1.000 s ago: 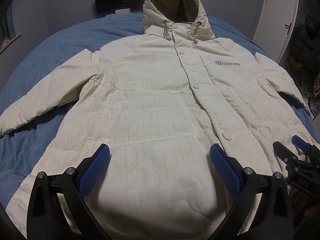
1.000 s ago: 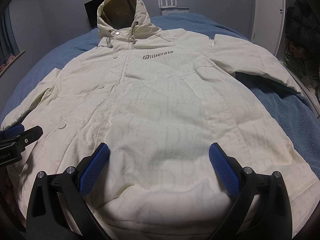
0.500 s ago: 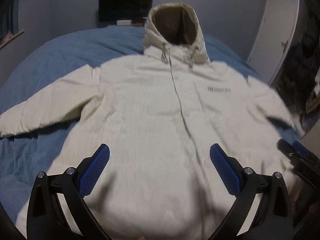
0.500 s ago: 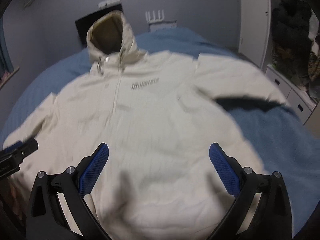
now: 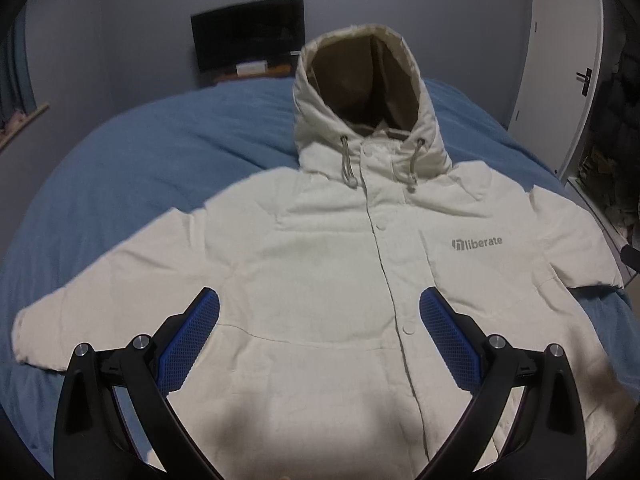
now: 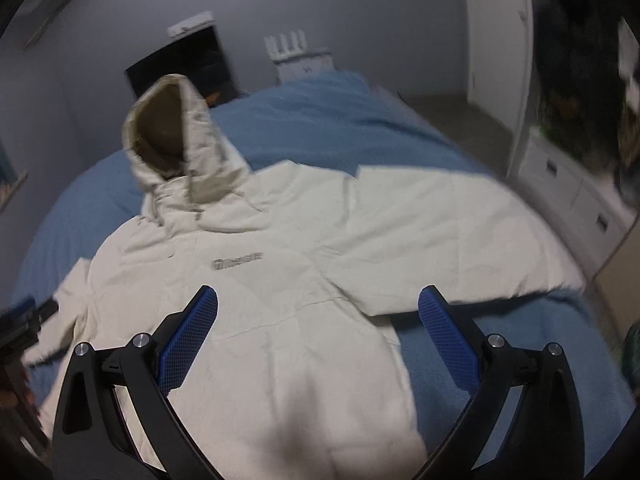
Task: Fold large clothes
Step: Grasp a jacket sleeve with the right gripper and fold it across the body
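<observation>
Blue bedding covers the bed (image 5: 152, 168) that carries the work. Cream hooded jacket (image 5: 332, 272) lies face up and spread flat, hood (image 5: 368, 104) at the far end, both sleeves out to the sides, front closed. No fold is yet made; the step in hand appears to be the approach. Left gripper (image 5: 320, 344) and right gripper (image 6: 318, 340) hover above the near body panel, jaws wide apart, holding nothing. Next move, in my judgement, calls for seizing the right sleeve (image 6: 460, 248) and carrying it across the chest.
</observation>
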